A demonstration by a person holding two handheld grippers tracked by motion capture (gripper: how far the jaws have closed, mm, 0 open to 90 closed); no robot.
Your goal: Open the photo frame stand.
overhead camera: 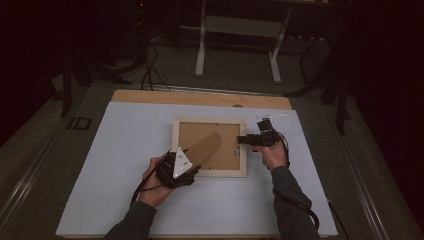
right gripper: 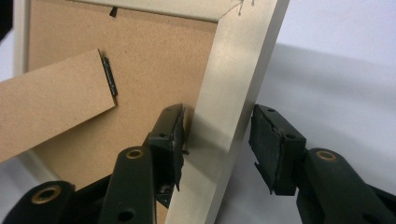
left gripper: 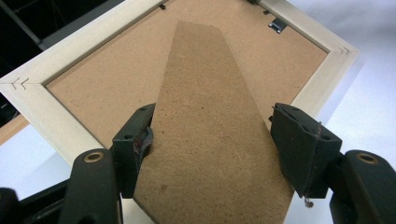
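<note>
Left tongs [left gripper: 212,140] straddle the cardboard stand [left gripper: 210,140] of the picture frame [overhead camera: 210,172], one pad touching its edge, the other just clear. Face-down on the white worktop [overhead camera: 120,150], the frame has its right rail between the half-open right tongs [right gripper: 217,140], their inner pad touching.

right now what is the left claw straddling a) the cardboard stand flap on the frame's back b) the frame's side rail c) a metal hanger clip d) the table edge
a: in the left gripper view the left claw has a jaw on each side of the cardboard stand flap, which lies over the picture frame back.
</note>
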